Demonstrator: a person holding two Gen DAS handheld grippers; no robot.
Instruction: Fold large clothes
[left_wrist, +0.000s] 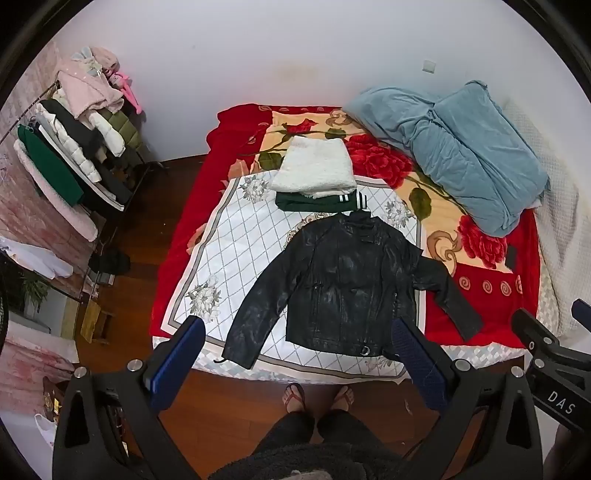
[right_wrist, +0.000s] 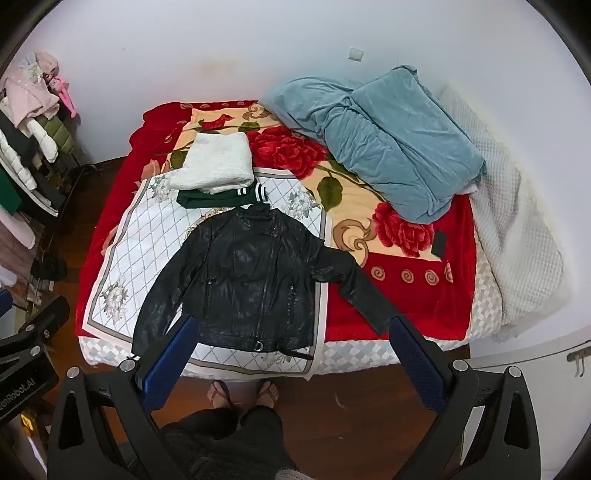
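Black jacket (left_wrist: 343, 284) lies spread flat at mid-frame on the bed (left_wrist: 491, 328), unfolded; both hand-held grippers (left_wrist: 295, 328) (right_wrist: 291, 328) hover released, empty. Likely next: grasp a sleeve, fold inward.

Little can be read here. In my left wrist view, the white letters "DAS" stand on the black body of my right gripper (left_wrist: 546, 354), which juts in at the near right edge. In my right wrist view, the black body of my left gripper (right_wrist: 27, 354) at the near left edge carries white lettering that I read only in part: it ends in "Robot.AI", and its start is cut off by the picture's edge. I can read nothing on the clothes or the bedding.
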